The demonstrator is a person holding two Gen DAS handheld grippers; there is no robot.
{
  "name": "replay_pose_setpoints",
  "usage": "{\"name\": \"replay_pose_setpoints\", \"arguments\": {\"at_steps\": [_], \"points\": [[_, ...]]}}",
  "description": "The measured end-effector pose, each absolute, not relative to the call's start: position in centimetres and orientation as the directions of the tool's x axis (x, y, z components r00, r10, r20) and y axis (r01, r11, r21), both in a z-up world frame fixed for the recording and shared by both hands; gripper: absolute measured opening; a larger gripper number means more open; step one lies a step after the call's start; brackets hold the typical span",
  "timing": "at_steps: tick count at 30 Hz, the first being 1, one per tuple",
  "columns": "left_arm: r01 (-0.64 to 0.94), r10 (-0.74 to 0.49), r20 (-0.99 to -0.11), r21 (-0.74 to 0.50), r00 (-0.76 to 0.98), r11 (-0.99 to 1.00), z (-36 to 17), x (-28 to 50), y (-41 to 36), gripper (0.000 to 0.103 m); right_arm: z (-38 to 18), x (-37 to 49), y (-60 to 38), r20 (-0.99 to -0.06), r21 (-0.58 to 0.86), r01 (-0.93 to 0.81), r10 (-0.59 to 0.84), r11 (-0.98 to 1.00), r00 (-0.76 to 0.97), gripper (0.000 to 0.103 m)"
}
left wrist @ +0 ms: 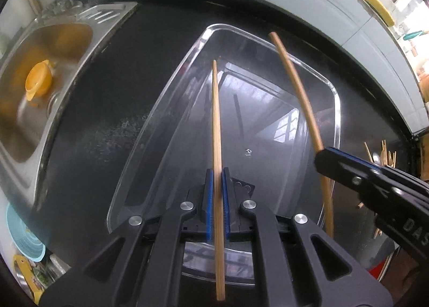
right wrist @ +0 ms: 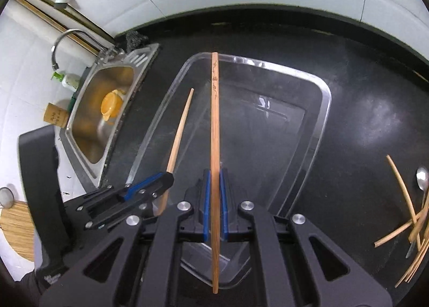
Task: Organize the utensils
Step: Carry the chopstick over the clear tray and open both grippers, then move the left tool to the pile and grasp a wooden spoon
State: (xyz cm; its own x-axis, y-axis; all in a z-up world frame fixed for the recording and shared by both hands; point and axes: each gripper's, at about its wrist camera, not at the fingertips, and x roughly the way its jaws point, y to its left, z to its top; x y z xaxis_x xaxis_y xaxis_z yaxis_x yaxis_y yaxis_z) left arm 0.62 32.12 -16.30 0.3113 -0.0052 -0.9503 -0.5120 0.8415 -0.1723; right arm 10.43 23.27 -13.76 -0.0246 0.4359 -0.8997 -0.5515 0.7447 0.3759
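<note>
My left gripper (left wrist: 217, 172) is shut on a wooden chopstick (left wrist: 216, 124) that points forward over a clear plastic tray (left wrist: 336, 108) on the black counter. My right gripper (right wrist: 215, 174) is shut on a second wooden chopstick (right wrist: 215, 119), also held above the tray (right wrist: 325, 108). In the left wrist view the right gripper (left wrist: 325, 158) comes in from the right with its chopstick (left wrist: 295, 81). In the right wrist view the left gripper (right wrist: 163, 179) sits at the left with its chopstick (right wrist: 180, 130). The tray looks empty.
A steel sink (right wrist: 80, 119) with an orange bowl (right wrist: 111, 105) lies left of the tray, with a faucet (right wrist: 64, 41) behind. A pile of loose chopsticks (right wrist: 407, 229) and a spoon (right wrist: 422, 181) lies on the counter at the right. A white wall runs along the back.
</note>
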Motion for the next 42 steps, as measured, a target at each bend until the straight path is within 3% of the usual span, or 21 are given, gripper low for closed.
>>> {"name": "replay_pose_setpoints", "arguments": {"at_steps": [6, 9, 10, 11, 12, 13, 14, 15, 28, 42], "points": [[-0.498, -0.046, -0.936, -0.227, 0.349, 0.837, -17.0, 0.9, 32.3, 0.006, -14.7, 10.7, 23.5, -0.903, 0.37, -0.554, 0.429, 0.745, -0.025, 0.008], [-0.505, -0.061, -0.931, -0.251, 0.361, 0.826, -16.9, 0.5, 32.8, 0.013, -13.9, 11.4, 22.6, -0.899, 0.363, -0.545, 0.438, 0.756, 0.008, 0.008], [-0.506, -0.057, -0.93, -0.248, 0.363, 0.826, -16.7, 0.2, 32.9, 0.032, -13.4, 11.6, 21.9, -0.897, 0.358, -0.541, 0.441, 0.761, 0.027, 0.009], [-0.509, -0.044, -0.931, -0.237, 0.363, 0.827, -16.4, -0.2, 33.0, 0.069, -12.7, 11.9, 20.9, -0.893, 0.359, -0.53, 0.447, 0.768, 0.043, 0.012], [-0.513, -0.034, -0.928, -0.235, 0.371, 0.826, -15.9, -0.6, 33.1, 0.085, -12.0, 12.1, 19.8, -0.886, 0.369, -0.516, 0.46, 0.773, 0.056, 0.029], [-0.522, -0.012, -0.918, -0.236, 0.396, 0.82, -15.1, -1.3, 33.2, 0.095, -11.4, 12.3, 18.9, -0.881, 0.373, -0.505, 0.468, 0.779, 0.072, 0.067], [-0.527, 0.01, -0.908, -0.234, 0.419, 0.817, -14.4, -2.0, 33.2, 0.095, -10.5, 12.3, 17.4, -0.873, 0.364, -0.494, 0.474, 0.79, 0.114, 0.08], [-0.524, 0.019, -0.902, -0.234, 0.432, 0.819, -13.8, -2.4, 33.1, 0.096, -9.6, 12.2, 16.1, -0.867, 0.35, -0.494, 0.475, 0.796, 0.15, 0.083], [-0.416, 0.077, -0.884, -0.14, 0.462, 0.898, -10.0, -2.4, 25.3, 0.097, -4.2, 8.5, -0.8, -0.86, 0.213, -0.508, 0.406, 0.835, 0.308, 0.089], [-0.071, -0.013, -0.897, -0.049, 0.442, 0.996, -12.9, 6.0, 5.7, 0.097, -11.1, 12.6, -25.0, -0.927, 0.09, -0.374, 0.215, 0.923, 0.307, 0.089]]}}
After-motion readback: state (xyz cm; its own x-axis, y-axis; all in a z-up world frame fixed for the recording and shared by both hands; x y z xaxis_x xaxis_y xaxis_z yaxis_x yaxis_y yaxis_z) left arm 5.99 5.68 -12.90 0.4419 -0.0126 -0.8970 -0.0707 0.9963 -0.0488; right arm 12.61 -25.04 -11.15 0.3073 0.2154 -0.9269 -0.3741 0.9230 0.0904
